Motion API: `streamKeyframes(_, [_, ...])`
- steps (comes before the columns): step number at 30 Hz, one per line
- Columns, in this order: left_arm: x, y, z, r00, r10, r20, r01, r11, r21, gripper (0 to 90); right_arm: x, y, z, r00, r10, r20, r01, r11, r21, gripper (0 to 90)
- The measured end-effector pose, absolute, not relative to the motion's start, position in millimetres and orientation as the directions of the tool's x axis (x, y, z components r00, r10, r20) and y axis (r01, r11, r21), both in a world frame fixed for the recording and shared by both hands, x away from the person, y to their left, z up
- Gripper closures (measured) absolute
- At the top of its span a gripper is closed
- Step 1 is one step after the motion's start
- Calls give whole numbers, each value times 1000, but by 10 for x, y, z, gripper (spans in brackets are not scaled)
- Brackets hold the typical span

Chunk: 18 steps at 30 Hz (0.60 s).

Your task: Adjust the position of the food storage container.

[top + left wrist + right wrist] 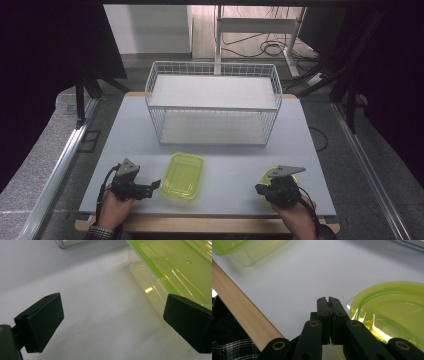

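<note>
Inspecting high view: box (183, 176) at 6 o'clock, bowl (276, 176) at 4 o'clock, basket (213, 102) without contents; nothing moved.
Left gripper view: left gripper (112, 322) wide, beside box (175, 270).
Right gripper view: right gripper (329, 300) closed, holding nothing, beside bowl (392, 310).

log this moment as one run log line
left tongs: open beside rectangular green tub | right tongs: shut, empty, next to round green bowl | wire basket: empty

No text, label, brand, number or sign can be read anywhere.
</note>
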<state>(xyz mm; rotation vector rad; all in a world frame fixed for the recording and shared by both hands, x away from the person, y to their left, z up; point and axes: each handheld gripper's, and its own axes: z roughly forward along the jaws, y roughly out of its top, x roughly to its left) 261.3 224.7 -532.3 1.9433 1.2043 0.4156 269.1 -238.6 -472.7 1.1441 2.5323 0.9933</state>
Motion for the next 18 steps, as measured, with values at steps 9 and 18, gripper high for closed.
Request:
streamKeyframes(9, [2614,2237,-5312,498,859,-119,601,-243,761,33,2784,-2601,-4717,-651,755,82,604,449,659,873])
streamKeyframes(18, [2606,2260,-5268,485,864,-137,605,-219,765,55,2901,-2782,-4720,-623,779,68,599,419,682,882])
